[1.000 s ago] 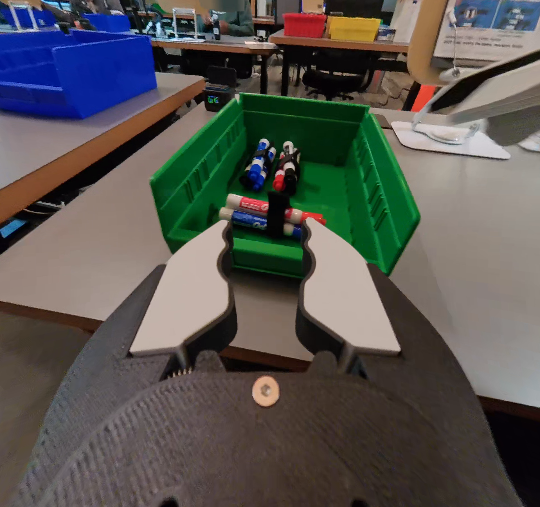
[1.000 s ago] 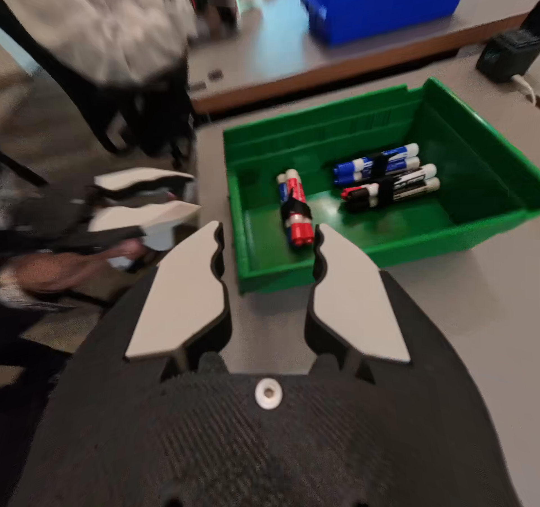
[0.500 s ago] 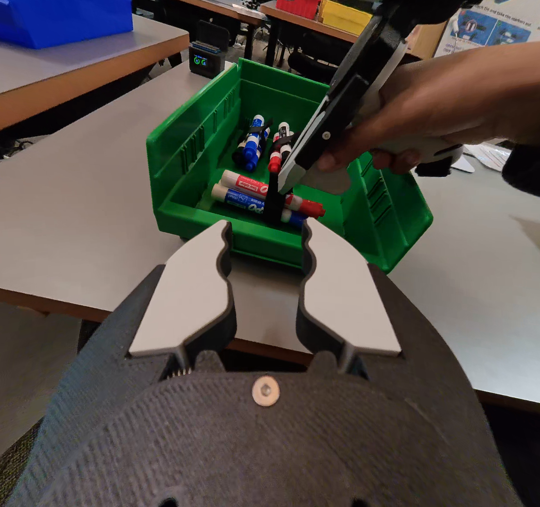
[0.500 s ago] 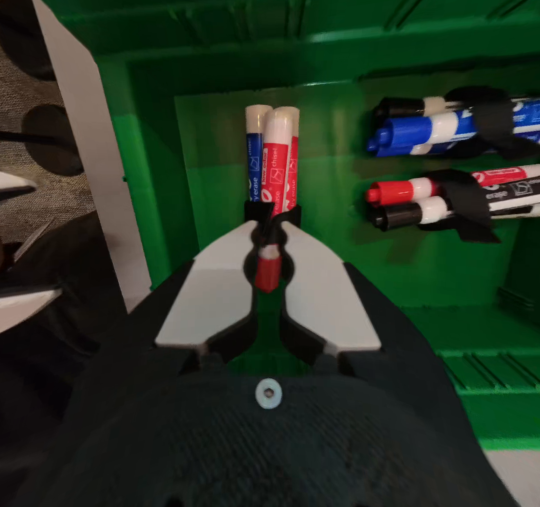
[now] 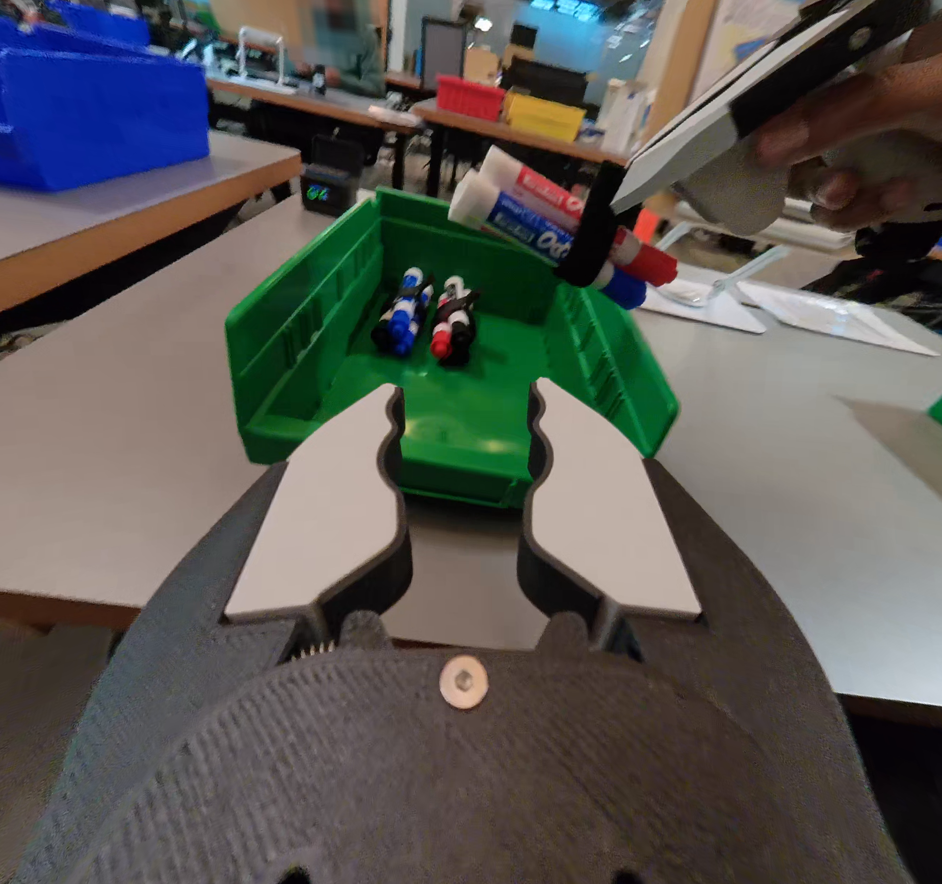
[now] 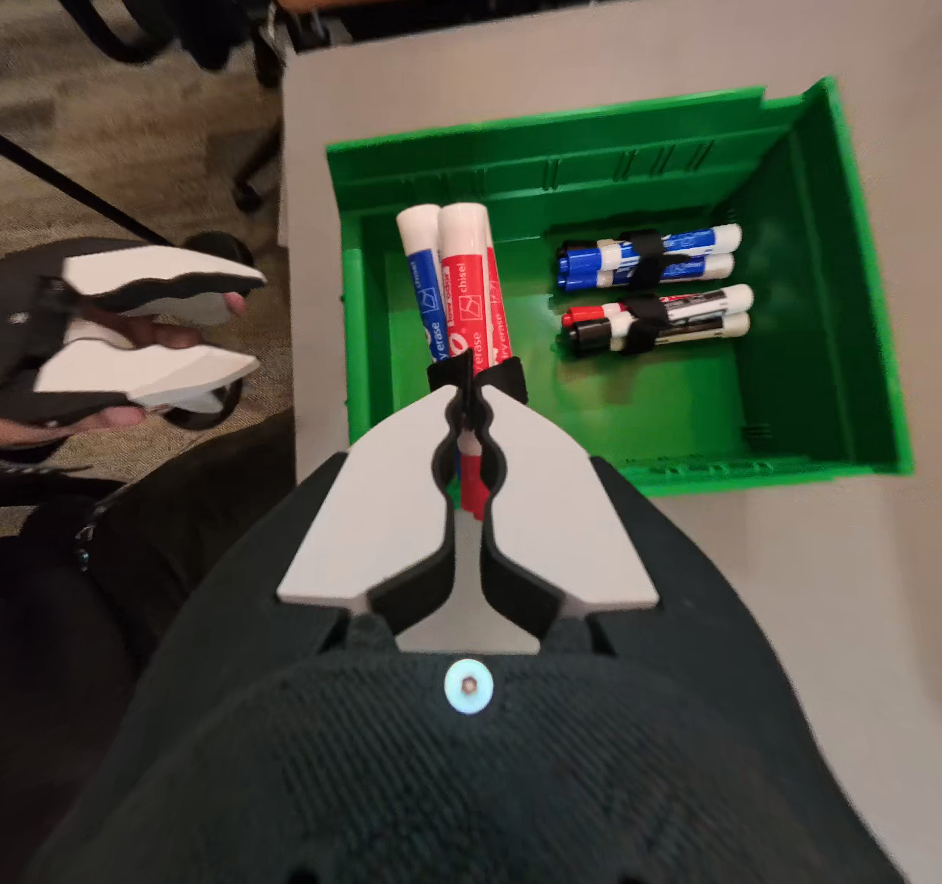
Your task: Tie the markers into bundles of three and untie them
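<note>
Right wrist view has the right gripper (image 6: 468, 403) clamped on the black strap (image 6: 476, 375) of a marker bundle (image 6: 451, 288), a red and a blue dry-erase marker bound side by side. Its long axis runs straight out along the fingers, white ends pointing away, caps back between the jaws. It hangs above the near-left corner of the green bin (image 6: 861, 268), clear of the floor where two more strapped bundles (image 6: 652, 288) lie. Left gripper (image 5: 464, 401) hovers at the bin's front lip, jaws apart, holding nothing.
</note>
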